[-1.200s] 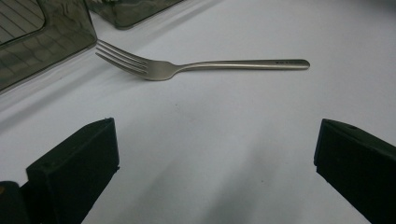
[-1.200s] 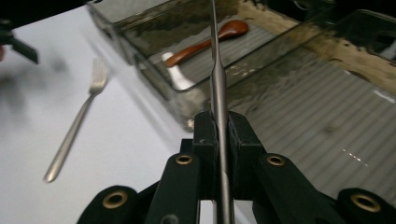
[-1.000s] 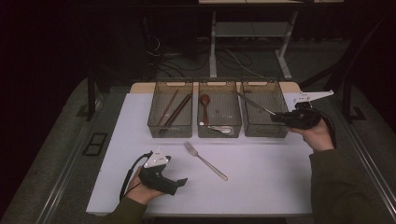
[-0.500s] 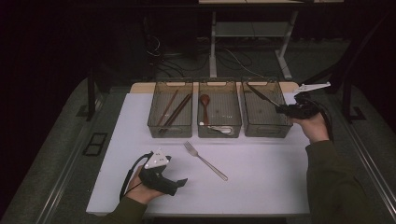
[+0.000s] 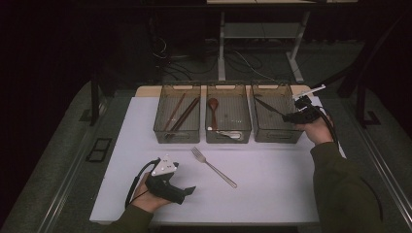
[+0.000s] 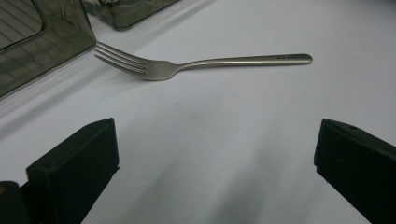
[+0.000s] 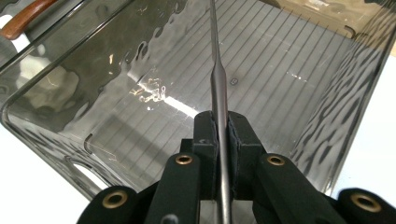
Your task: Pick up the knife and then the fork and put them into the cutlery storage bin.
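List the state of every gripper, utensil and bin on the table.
right gripper: shut on metal utensil, over right bin
left gripper: open, holding nothing
fork: flat on table
middle bin: holds spoons
left bin: holds chopsticks

the utensil held over the bin runs off-frame, its head unseen.

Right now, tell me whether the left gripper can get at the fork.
Probably yes. The left gripper sits open on the table, pointed toward the fork, which lies flat ahead on bare white surface. Nothing stands between them, and the bins sit farther back.
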{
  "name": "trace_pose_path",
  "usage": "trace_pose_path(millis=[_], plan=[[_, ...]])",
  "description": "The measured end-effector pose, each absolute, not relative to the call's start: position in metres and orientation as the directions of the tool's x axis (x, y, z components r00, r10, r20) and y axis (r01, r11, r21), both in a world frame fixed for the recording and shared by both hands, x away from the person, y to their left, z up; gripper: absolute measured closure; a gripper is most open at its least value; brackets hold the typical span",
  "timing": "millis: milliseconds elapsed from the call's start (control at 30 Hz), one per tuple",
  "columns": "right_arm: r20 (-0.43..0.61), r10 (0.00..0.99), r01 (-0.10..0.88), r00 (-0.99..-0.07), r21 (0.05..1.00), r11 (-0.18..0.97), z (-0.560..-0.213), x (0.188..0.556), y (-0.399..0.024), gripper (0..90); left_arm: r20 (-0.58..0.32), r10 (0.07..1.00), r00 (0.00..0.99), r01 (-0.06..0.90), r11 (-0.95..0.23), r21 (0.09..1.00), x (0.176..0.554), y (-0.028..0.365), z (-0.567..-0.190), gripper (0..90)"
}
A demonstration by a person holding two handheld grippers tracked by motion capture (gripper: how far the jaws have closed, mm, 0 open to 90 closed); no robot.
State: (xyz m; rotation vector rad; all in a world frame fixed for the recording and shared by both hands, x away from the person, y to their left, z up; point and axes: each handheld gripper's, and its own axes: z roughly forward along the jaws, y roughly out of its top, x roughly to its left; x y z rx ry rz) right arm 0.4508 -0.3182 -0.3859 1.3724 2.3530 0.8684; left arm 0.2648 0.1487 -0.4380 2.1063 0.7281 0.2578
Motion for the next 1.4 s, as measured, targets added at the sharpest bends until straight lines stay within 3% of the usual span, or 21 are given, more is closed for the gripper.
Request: trace_pose_path(millis=[433,600,733,1100,1400], plan=[[0.02,0.855,0.696,-0.518,0.591,0.408,-0.394,0.454,-0.316,82.3,-0.082,0.579,0.811,0.406,-0.456,0.792,0.264,0.147,-0.439,0.0],[0.02,0.857,0.685,-0.515,0.611,0.397,-0.393,0.454,-0.317,78.0,-0.083,0.579,0.811,0.406,-0.456,0.792,0.265,0.147,-0.439,0.0],[0.049,0.855,0.674,-0.517,0.638,0.371,-0.391,0.453,-0.322,71.1,-0.082,0.576,0.813,0.404,-0.458,0.792,0.264,0.147,-0.438,0.0],[0.137,0.842,0.618,-0.522,0.741,0.262,-0.37,0.434,-0.33,38.3,-0.082,0.575,0.814,0.405,-0.461,0.79,0.264,0.147,-0.439,0.0],[0.09,0.821,0.543,-0.564,0.79,0.286,-0.362,0.401,-0.32,27.3,-0.077,0.571,0.817,0.403,-0.47,0.785,0.264,0.146,-0.439,0.0]])
